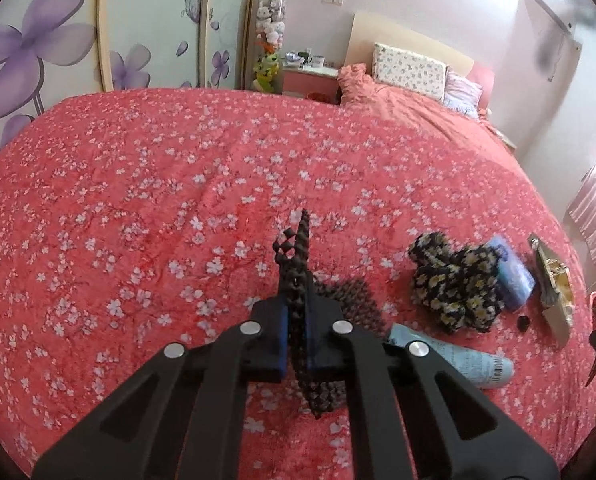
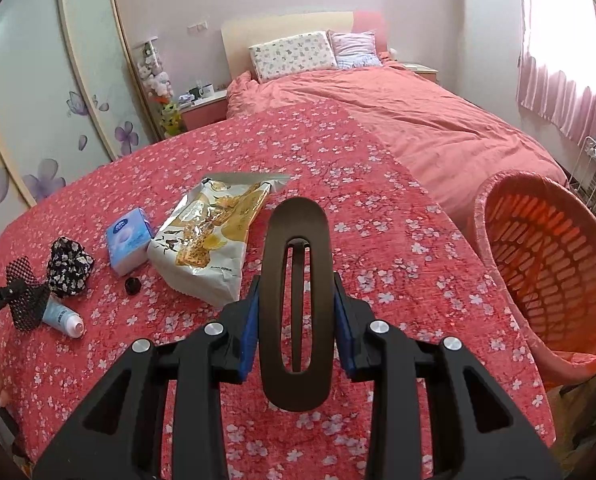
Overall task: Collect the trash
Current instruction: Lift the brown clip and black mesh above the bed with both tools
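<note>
Left wrist view shows the left gripper (image 1: pixel 293 344) clamped tight on a black-and-pink checked fabric bow (image 1: pixel 298 256), lifted just above the red floral bedspread (image 1: pixel 137 200). To its right on the spread lie a black daisy-print scrunchie (image 1: pixel 454 280), a pale blue squeeze tube (image 1: pixel 458 356), a blue tissue pack (image 1: pixel 514 276) and a small black cap (image 1: pixel 522 323). Right wrist view has the right gripper (image 2: pixel 295 336) squeezing a dark brown oval hair clip (image 2: pixel 295 300) by its long sides. A crumpled white-and-yellow snack bag (image 2: pixel 205 248) lies left of it; an orange slotted plastic basket (image 2: pixel 546 256) stands off the bed's right edge
</note>
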A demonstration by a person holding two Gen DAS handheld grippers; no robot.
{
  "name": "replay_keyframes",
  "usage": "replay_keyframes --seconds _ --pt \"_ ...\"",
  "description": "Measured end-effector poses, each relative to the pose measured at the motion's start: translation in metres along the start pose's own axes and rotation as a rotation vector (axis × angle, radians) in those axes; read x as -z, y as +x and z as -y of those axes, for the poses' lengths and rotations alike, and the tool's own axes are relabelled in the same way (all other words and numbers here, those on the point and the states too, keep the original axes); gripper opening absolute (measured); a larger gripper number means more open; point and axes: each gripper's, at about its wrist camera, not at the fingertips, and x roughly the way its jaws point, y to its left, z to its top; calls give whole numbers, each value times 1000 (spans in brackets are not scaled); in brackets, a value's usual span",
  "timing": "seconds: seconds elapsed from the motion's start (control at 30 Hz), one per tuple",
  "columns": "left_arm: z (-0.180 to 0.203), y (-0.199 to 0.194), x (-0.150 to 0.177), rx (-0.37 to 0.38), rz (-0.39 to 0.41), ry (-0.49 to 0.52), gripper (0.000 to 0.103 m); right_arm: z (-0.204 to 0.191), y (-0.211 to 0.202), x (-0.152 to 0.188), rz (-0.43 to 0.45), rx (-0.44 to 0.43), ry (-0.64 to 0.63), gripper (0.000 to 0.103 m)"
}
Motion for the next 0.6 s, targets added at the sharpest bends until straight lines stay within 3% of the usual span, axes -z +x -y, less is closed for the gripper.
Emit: replay_keyframes --seconds 0.6 --pt "34 -67 -20 131 113 21 7 3 -27 -6 75 -22 -19 33"
